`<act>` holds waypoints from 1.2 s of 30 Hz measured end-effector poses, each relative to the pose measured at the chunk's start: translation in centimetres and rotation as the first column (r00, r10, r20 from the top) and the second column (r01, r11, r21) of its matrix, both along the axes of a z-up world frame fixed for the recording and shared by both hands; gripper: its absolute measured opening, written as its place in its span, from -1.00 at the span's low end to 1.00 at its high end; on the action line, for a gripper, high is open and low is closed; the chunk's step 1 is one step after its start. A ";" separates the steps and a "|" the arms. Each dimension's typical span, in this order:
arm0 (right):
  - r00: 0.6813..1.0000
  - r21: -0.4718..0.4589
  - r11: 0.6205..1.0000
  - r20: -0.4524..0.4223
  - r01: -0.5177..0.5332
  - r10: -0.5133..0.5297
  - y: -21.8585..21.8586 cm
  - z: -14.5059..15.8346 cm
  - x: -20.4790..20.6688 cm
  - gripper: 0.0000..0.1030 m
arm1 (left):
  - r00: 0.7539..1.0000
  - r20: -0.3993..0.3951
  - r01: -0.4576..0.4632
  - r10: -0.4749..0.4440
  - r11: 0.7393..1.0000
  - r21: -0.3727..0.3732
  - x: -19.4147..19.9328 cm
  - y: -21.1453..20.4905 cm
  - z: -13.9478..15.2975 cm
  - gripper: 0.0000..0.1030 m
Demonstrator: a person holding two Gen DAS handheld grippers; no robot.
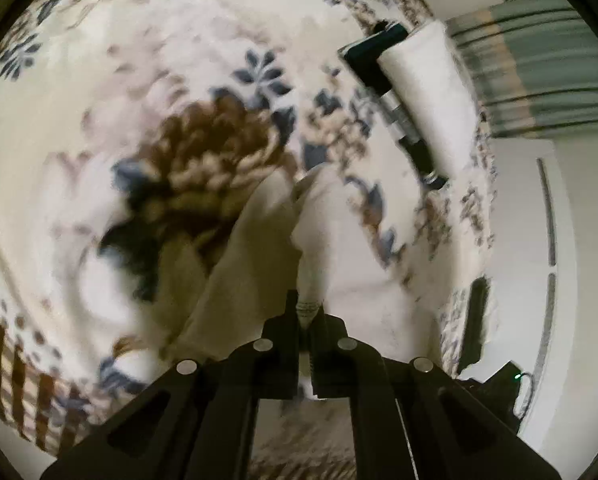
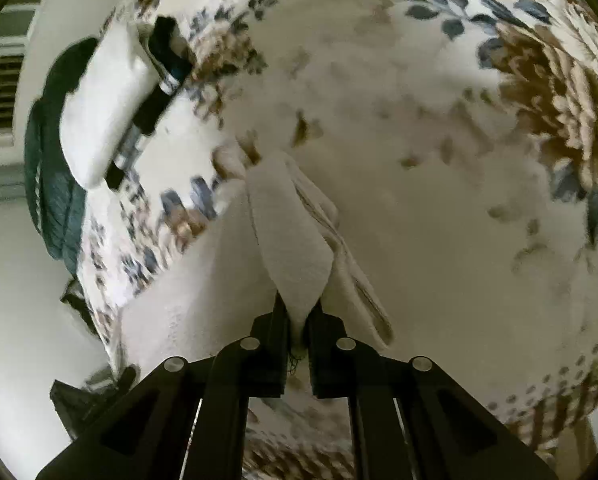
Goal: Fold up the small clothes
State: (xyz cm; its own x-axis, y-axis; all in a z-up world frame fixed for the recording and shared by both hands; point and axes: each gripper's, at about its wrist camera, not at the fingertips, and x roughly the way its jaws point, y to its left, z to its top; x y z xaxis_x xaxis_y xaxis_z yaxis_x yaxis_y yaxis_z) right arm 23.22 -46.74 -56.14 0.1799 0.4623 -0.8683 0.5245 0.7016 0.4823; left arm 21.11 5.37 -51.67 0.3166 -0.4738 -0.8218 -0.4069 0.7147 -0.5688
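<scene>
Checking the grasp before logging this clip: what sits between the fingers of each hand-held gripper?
White cloth in both. In the left wrist view the left hand-held gripper pinches the white garment; in the right wrist view the right hand-held gripper pinches its white fabric too.

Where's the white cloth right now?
The white cloth is pinched in both tongs, left and right, hanging over the floral bedspread, with a folded white stack beyond it near the bed's edge.

cloth (image 1: 255,248) on blanket (image 1: 99,80), likely draped
</scene>
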 end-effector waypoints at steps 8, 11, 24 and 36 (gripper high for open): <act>0.983 -0.072 0.990 -0.144 -0.125 0.113 0.1 -2.7 -1.0 -0.37 | 0.992 -0.126 -0.011 0.006 0.999 -0.044 -2.0 1.5 -3.5 -0.62; 0.990 -0.100 0.989 -0.102 -0.105 0.095 -0.8 -1.6 -0.7 -0.03 | 0.996 -0.089 -0.010 0.009 1.000 -0.014 -1.4 2.4 -1.7 -0.16; 0.999 0.002 1.000 0.024 -0.030 0.030 -1.5 -2.8 7.3 0.05 | 0.968 -0.025 0.249 -0.248 0.965 0.081 12.4 -1.3 -3.7 -0.19; 0.999 -0.019 0.999 -0.009 0.041 -0.041 -2.0 -5.9 7.9 -0.86 | 0.991 -0.052 0.119 -0.120 0.993 -0.015 9.8 1.4 -6.4 -0.72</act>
